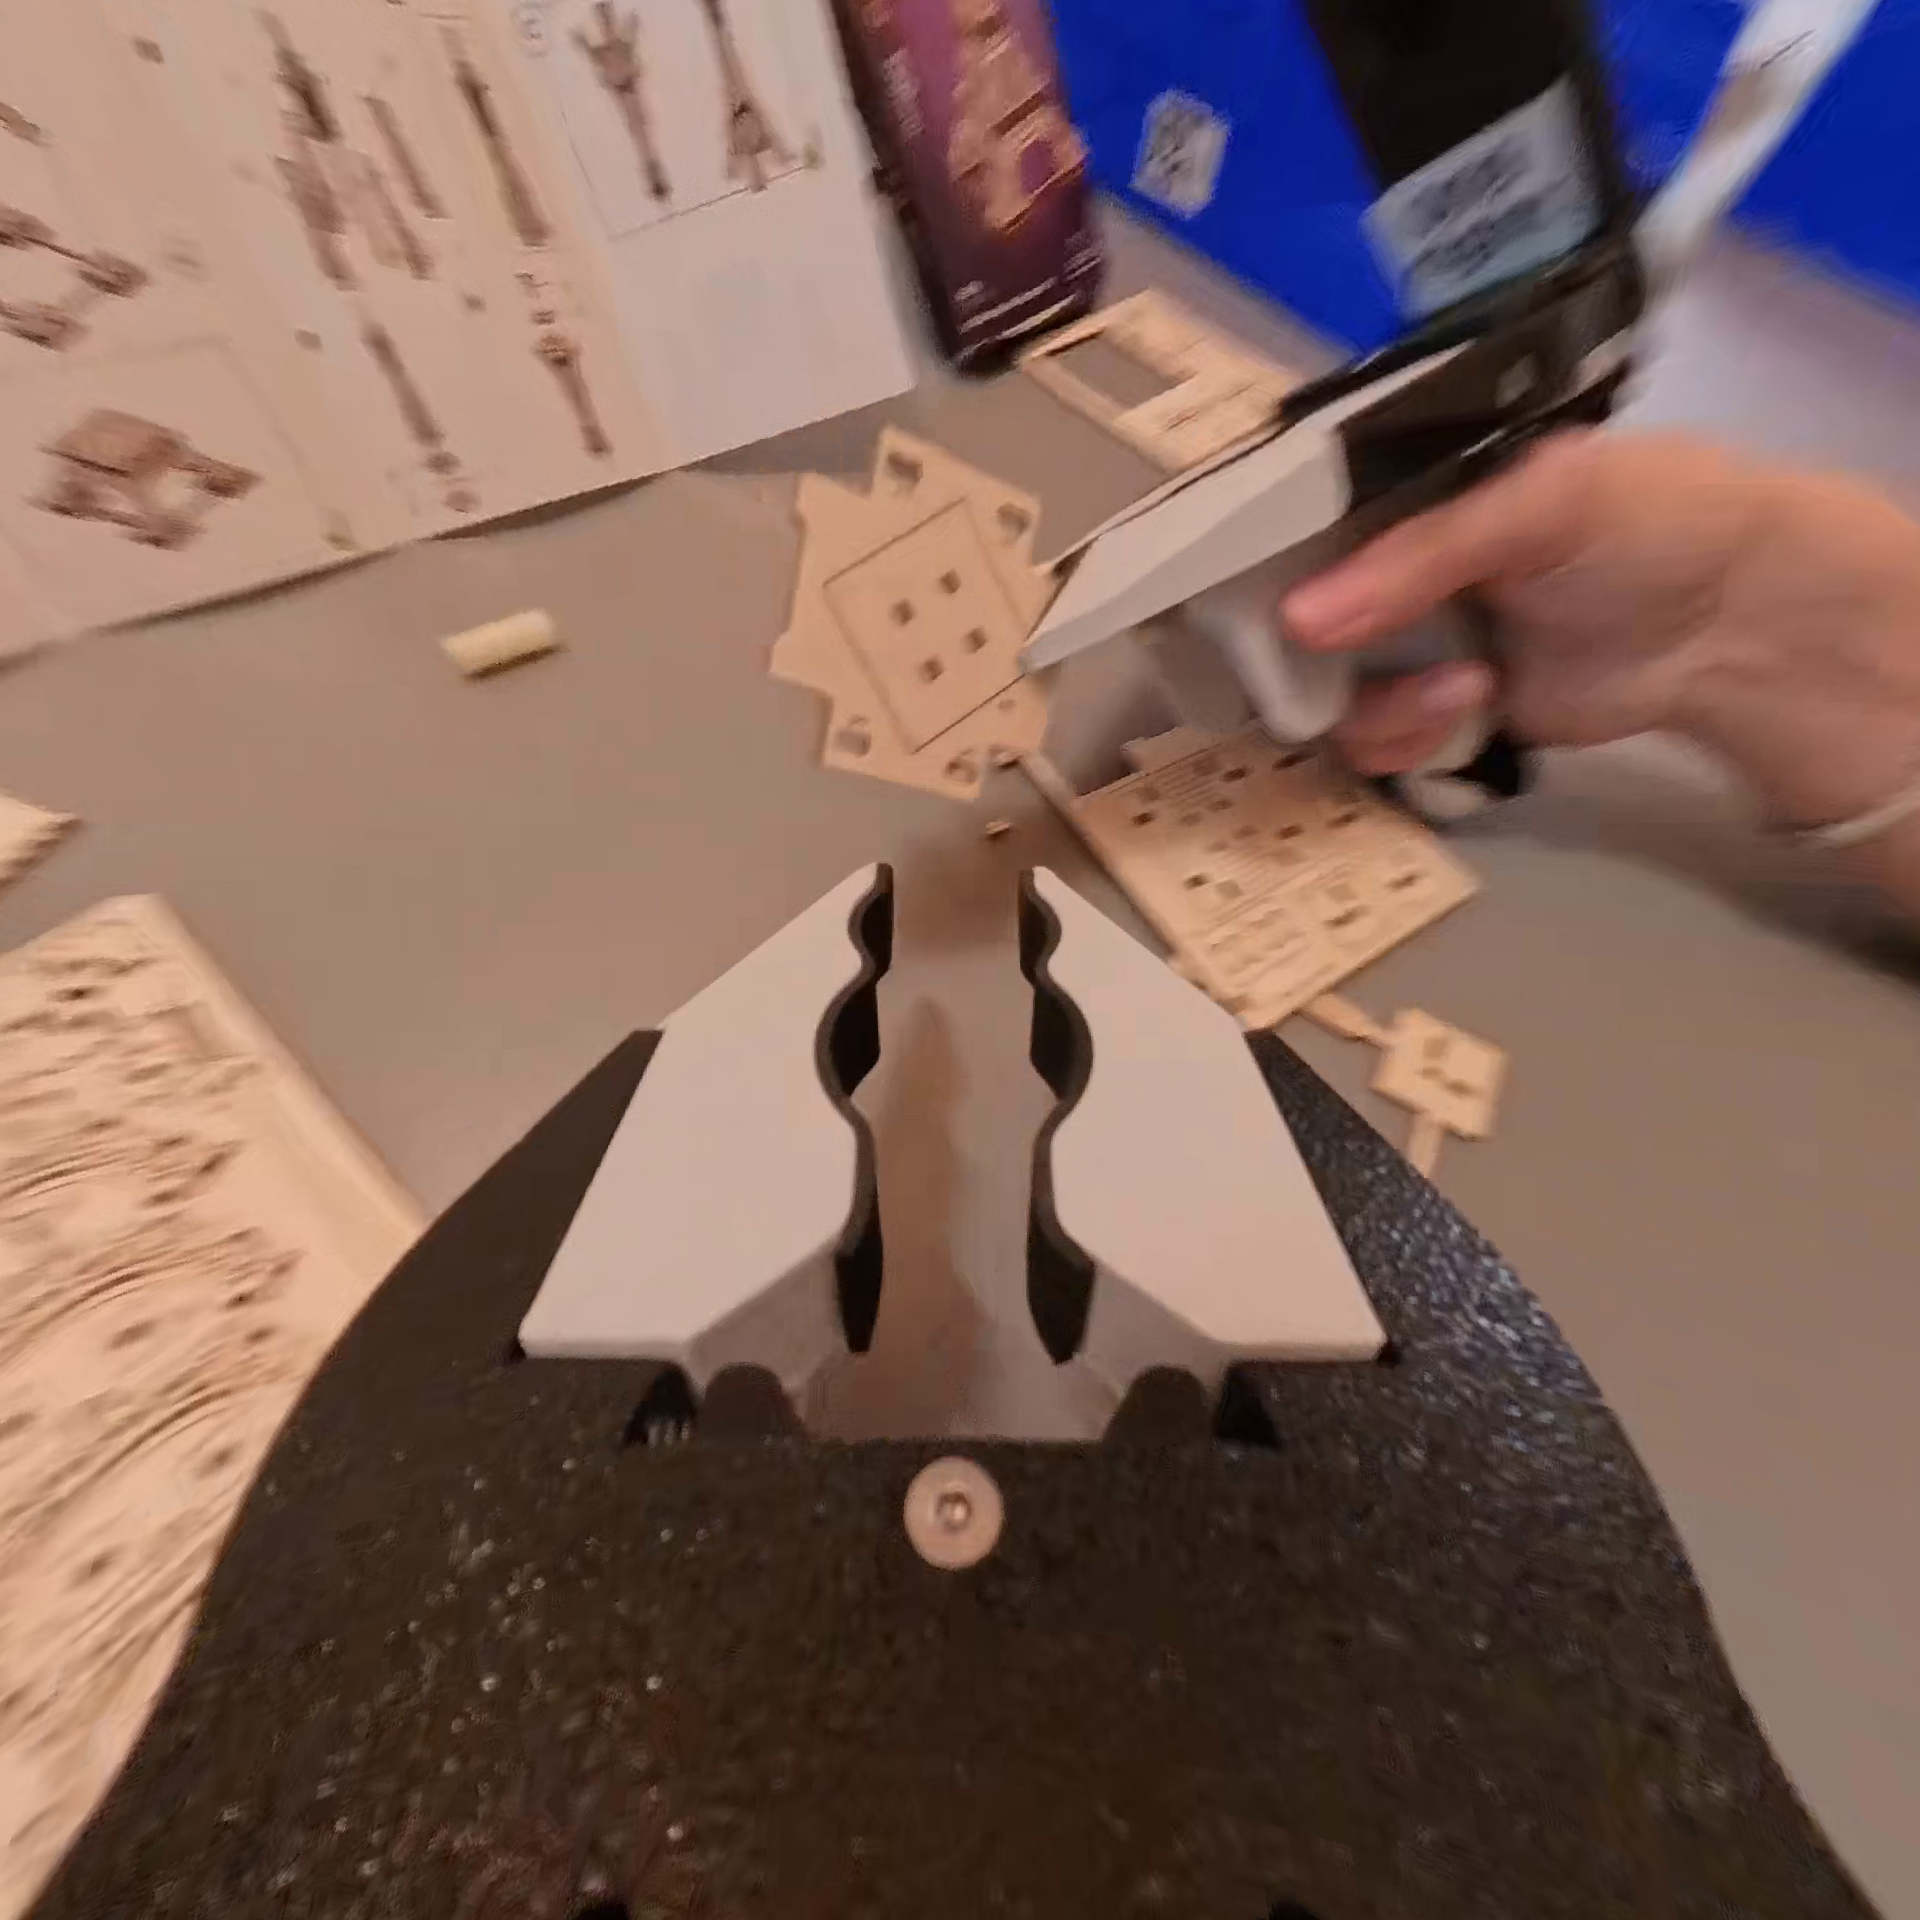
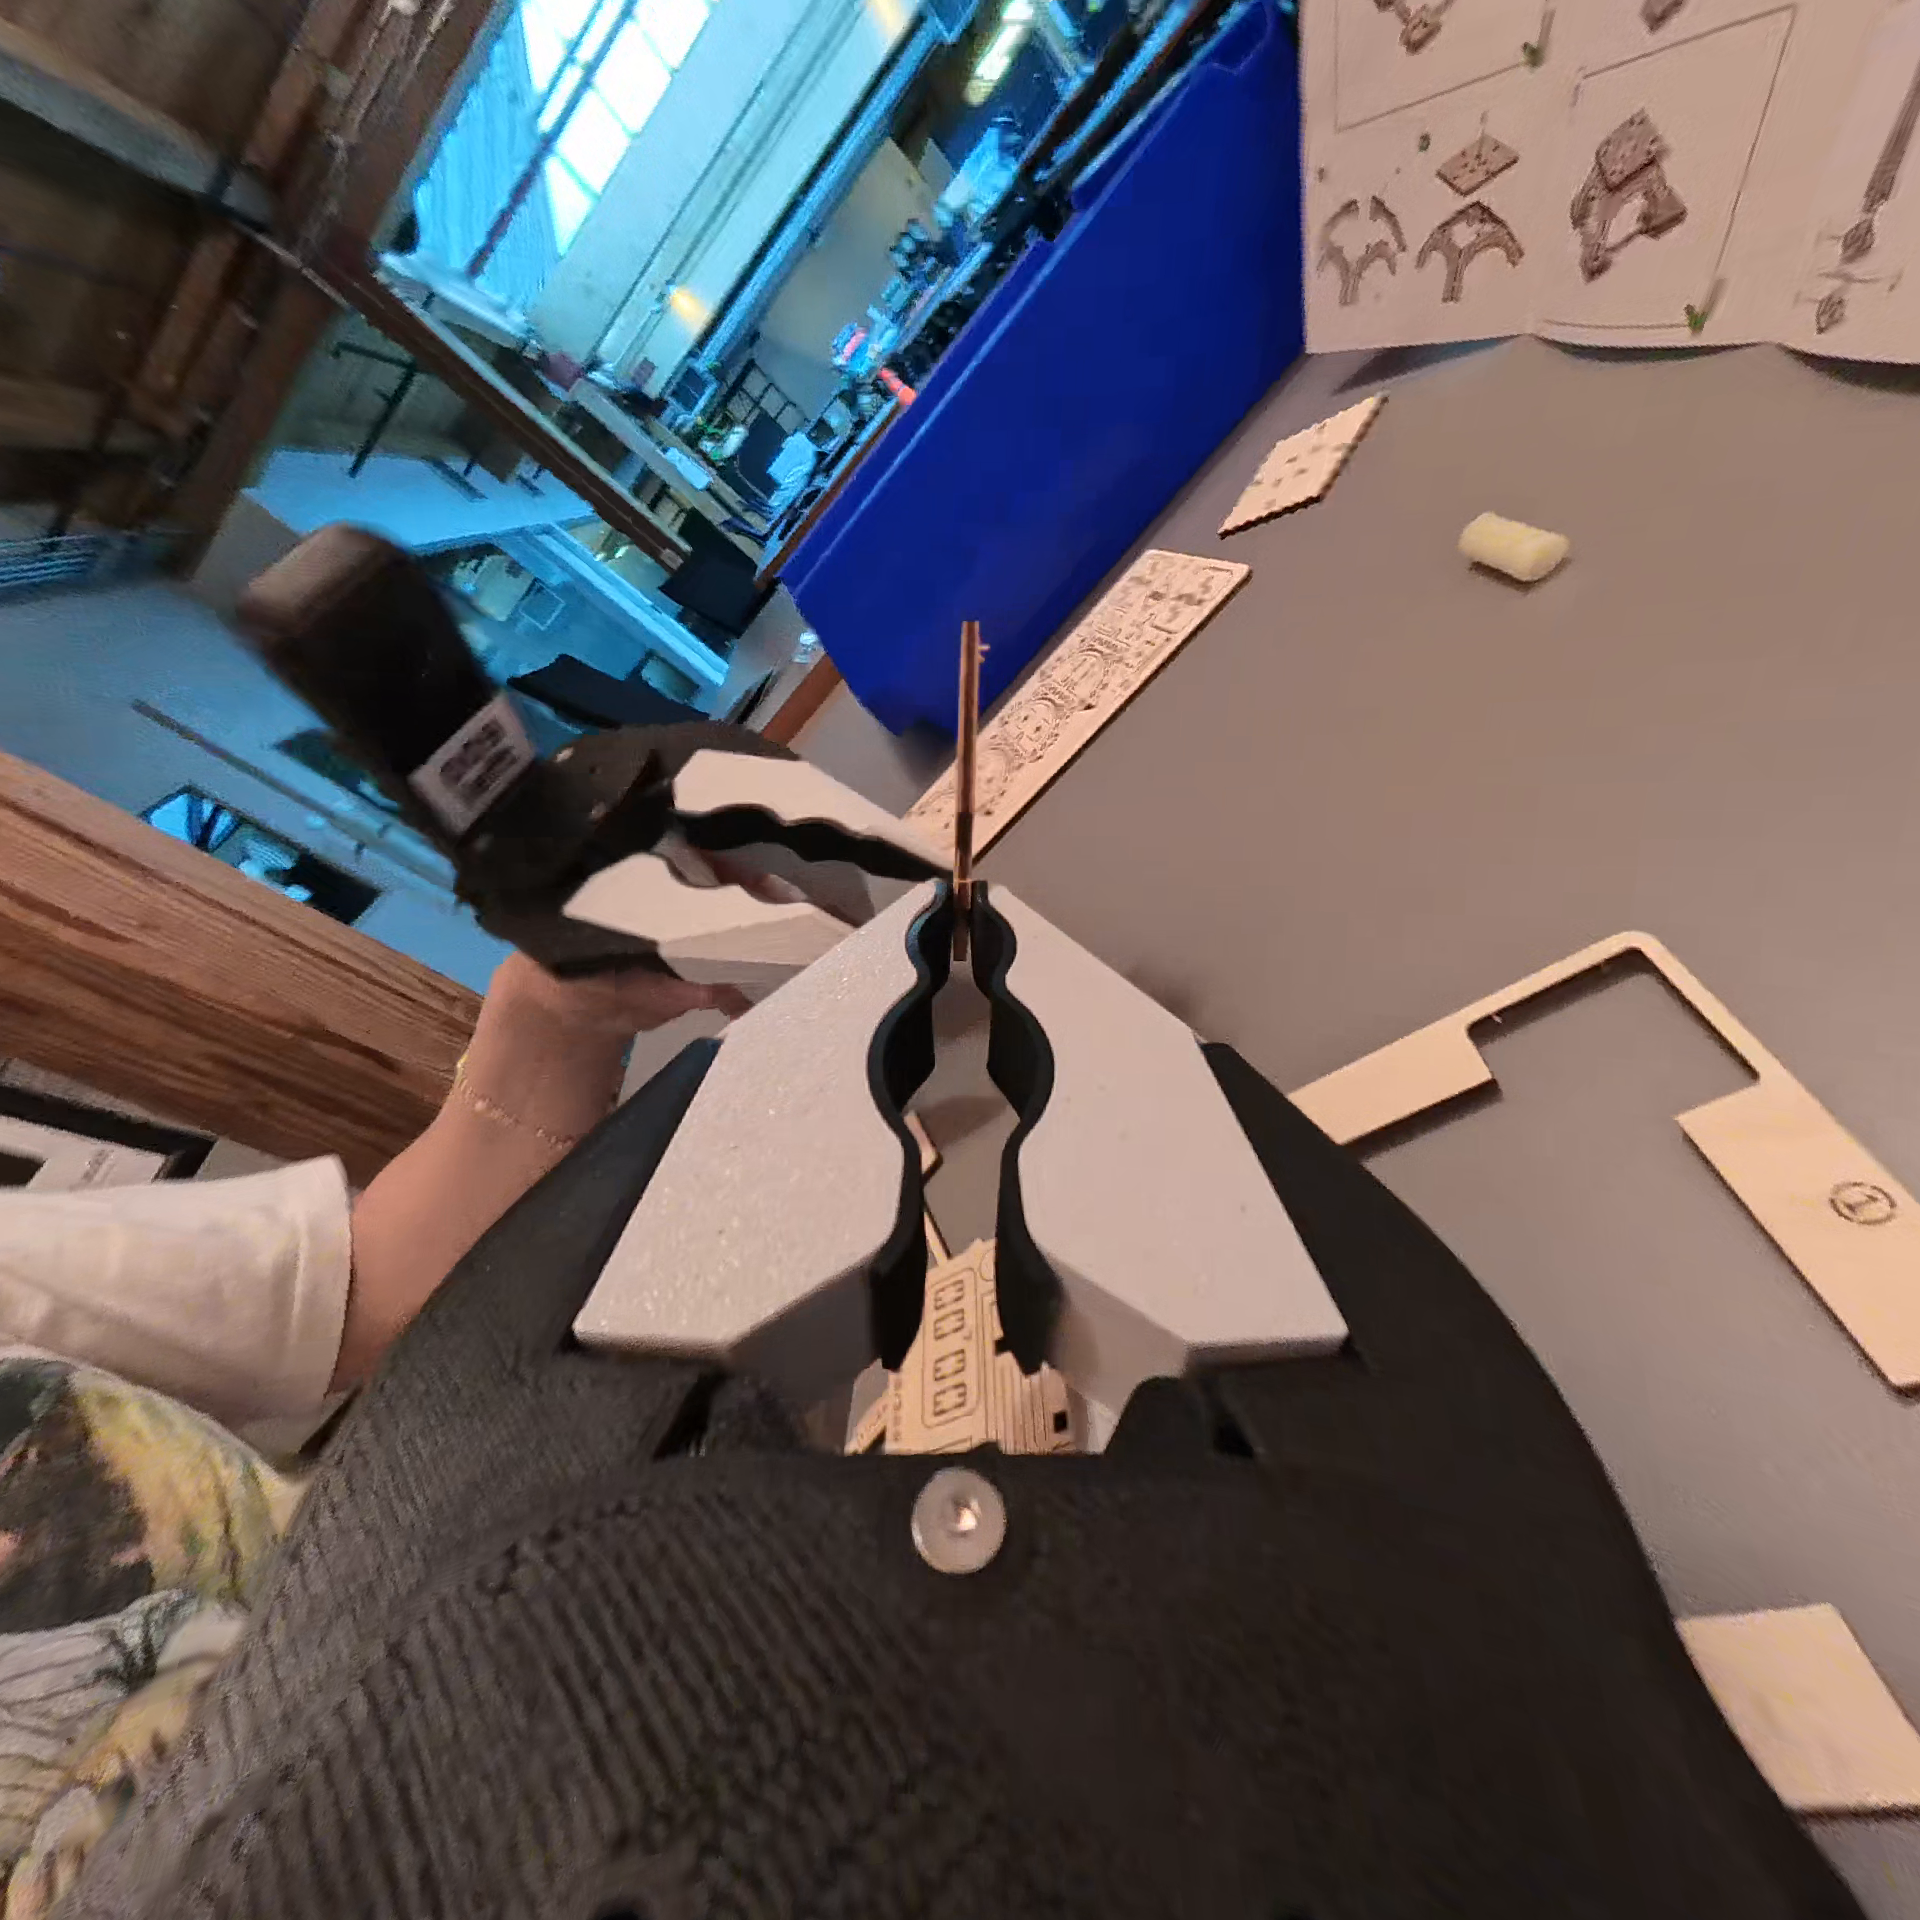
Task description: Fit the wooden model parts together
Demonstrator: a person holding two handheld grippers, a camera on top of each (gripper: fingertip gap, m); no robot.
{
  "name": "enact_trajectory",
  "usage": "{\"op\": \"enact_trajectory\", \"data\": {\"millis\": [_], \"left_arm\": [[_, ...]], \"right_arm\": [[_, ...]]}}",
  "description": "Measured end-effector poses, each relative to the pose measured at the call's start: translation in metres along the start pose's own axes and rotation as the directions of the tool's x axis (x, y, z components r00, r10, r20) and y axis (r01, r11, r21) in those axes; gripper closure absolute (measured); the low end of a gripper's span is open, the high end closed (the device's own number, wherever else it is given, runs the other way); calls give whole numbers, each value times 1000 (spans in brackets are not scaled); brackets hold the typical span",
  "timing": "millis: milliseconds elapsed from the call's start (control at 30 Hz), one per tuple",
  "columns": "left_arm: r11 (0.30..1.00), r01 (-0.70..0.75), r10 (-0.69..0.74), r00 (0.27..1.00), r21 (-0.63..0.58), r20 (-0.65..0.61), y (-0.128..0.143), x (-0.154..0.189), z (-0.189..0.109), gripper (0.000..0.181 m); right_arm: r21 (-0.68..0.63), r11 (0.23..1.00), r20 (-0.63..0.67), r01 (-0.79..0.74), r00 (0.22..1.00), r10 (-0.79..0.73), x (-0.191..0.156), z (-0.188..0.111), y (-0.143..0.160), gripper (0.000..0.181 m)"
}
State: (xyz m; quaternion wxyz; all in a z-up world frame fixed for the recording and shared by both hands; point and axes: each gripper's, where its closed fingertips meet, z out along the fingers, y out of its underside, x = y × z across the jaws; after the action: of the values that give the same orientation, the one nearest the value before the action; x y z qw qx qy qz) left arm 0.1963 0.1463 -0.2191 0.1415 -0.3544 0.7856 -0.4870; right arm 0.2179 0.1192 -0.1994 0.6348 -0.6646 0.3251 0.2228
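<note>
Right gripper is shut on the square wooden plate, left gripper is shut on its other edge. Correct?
Not quite. The left gripper is open and empty, jaws apart over the grey table, as the left wrist view shows. The right gripper is indeed shut on the square wooden plate.

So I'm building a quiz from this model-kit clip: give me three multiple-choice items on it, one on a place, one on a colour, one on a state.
1. Where is the square wooden plate?
A. flat on the table
B. in the right gripper
C. in the bin

2. What colour is the bin?
A. red
B. green
C. blue

3. The left gripper is:
A. open, empty
B. shut on a plate
C. out of view

Answers:
1 B, the fingertips pinch its edge.
2 C, blue wall beyond the table.
3 A, bare table shows between its fingers.
</note>
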Motion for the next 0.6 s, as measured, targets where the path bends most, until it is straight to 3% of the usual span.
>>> {"op": "enact_trajectory", "data": {"millis": [100, 200, 300, 433, 600], "left_arm": [[988, 133, -121, 982, 79, -146, -14, 7, -5, 157], [977, 184, -148, 949, 108, -279, -21, 16, -10, 157], [967, 130, -33, 917, 218, -398, -34, 34, -20, 163], [930, 15, 158, 885, 367, -438, -46, 52, -31, 175], [872, 88, 231, 794, 482, -563, -71, 80, -48, 179]], "right_arm": [[32, 999, 116, -7, 993, 3, -15, -4, -3, 181], [49, 999, 230, 6, 973, -17, -32, -12, -5, 181], [69, 998, 343, -16, 939, -9, -47, -19, -7, 181], [63, 990, 562, -125, 824, 68, -73, -33, -11, 181], [-3, 972, 705, -233, 689, 167, -89, -42, -11, 180]]}}
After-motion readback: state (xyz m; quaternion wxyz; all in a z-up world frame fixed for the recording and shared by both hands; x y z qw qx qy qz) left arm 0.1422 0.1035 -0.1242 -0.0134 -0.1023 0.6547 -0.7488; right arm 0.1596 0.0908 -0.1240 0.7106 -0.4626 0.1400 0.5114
